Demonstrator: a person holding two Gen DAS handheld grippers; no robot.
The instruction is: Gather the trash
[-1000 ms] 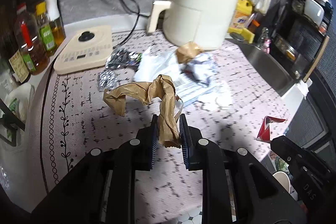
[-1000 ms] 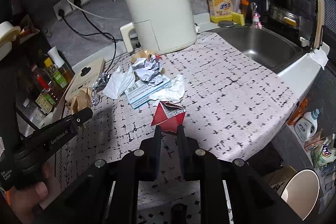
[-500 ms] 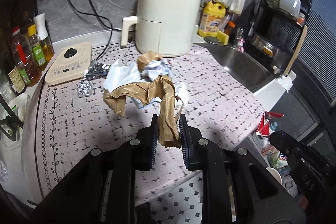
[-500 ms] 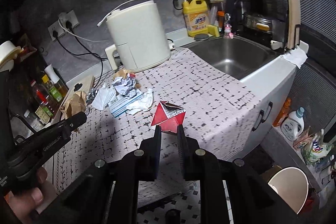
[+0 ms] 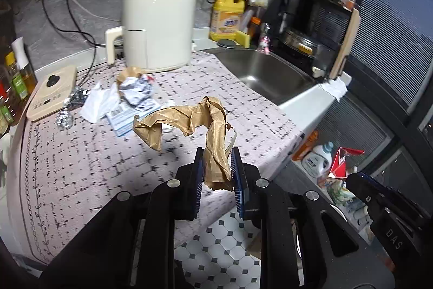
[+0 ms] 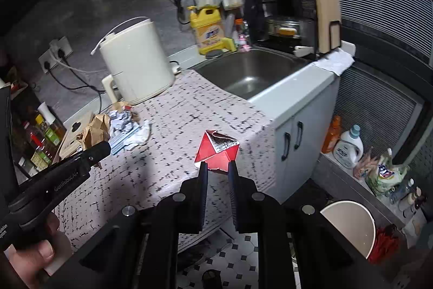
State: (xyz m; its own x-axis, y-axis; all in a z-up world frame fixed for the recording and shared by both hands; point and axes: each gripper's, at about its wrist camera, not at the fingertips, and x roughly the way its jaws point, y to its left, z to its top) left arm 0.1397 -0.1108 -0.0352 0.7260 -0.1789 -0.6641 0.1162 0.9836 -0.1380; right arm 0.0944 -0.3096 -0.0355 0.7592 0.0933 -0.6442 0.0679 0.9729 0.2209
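Note:
My left gripper point(image 5: 216, 164) is shut on a crumpled brown paper bag point(image 5: 194, 118), held in the air above the front of the patterned counter point(image 5: 89, 161). My right gripper point(image 6: 217, 165) is shut on a torn red and white carton piece point(image 6: 216, 149), held over the counter's front edge point(image 6: 167, 175). That red carton point(image 5: 341, 161) and the right gripper also show at the right of the left wrist view. A pile of crumpled paper, white wrappers and foil point(image 5: 130, 96) lies on the counter near the white appliance point(image 5: 158, 26). A round bin with a white rim point(image 6: 349, 224) stands on the floor at lower right.
A steel sink point(image 6: 249, 72) lies at the counter's right end, with a yellow detergent bottle point(image 6: 207, 29) and a dish rack point(image 6: 292, 4) behind it. Oil bottles point(image 5: 16, 77) and a beige scale point(image 5: 51, 91) stand at the left. Detergent bottles point(image 6: 347, 146) stand on the tiled floor.
Both grippers have drawn back and to the right from the counter, each still holding its piece. The trash pile looks smaller and farther; the floor, cabinet and bin have come into view.

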